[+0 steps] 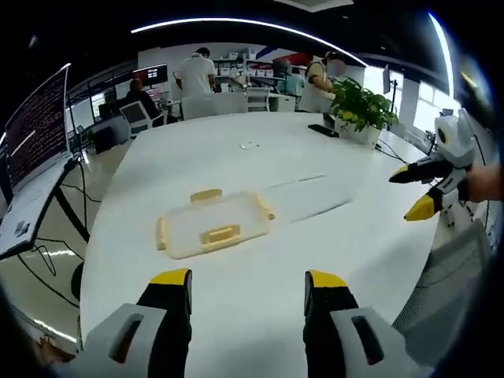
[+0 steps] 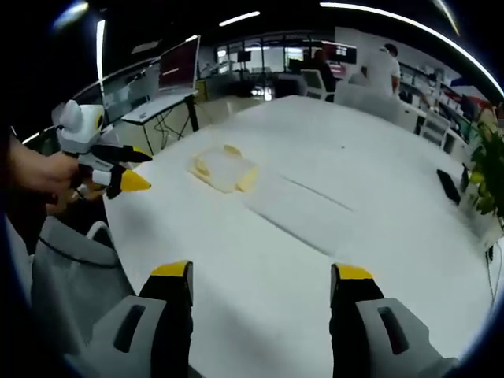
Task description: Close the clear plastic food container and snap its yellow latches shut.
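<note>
1. Yellow-tipped fingers (image 1: 171, 282) of the left gripper (image 1: 248, 282) stand nearest in the left gripper view, spread wide apart with nothing between them and only bare white desk (image 1: 236, 323) beneath.
2. Just ahead of those fingers, slightly toward the left one, lies the clear plastic food container (image 1: 214, 224), flat on the desk with its lid resting on top, as far as can be judged.
3. Its long axis runs across the left gripper view, roughly crosswise to the line of the fingers; yellow latches (image 1: 220, 234) show on the near long side, the far side and both short ends.
4. In the right gripper view the container (image 2: 224, 168) sits well ahead and off to the left, far from the right gripper (image 2: 261, 272), whose fingers are also wide open and hold nothing.
5. Judging by both views, the left gripper is clearly the nearer one; the right gripper (image 1: 421, 190) hangs well to the side of the container, over the desk's edge.
6. A potted plant (image 1: 361, 106) stands far off at the desk's other end.
</note>
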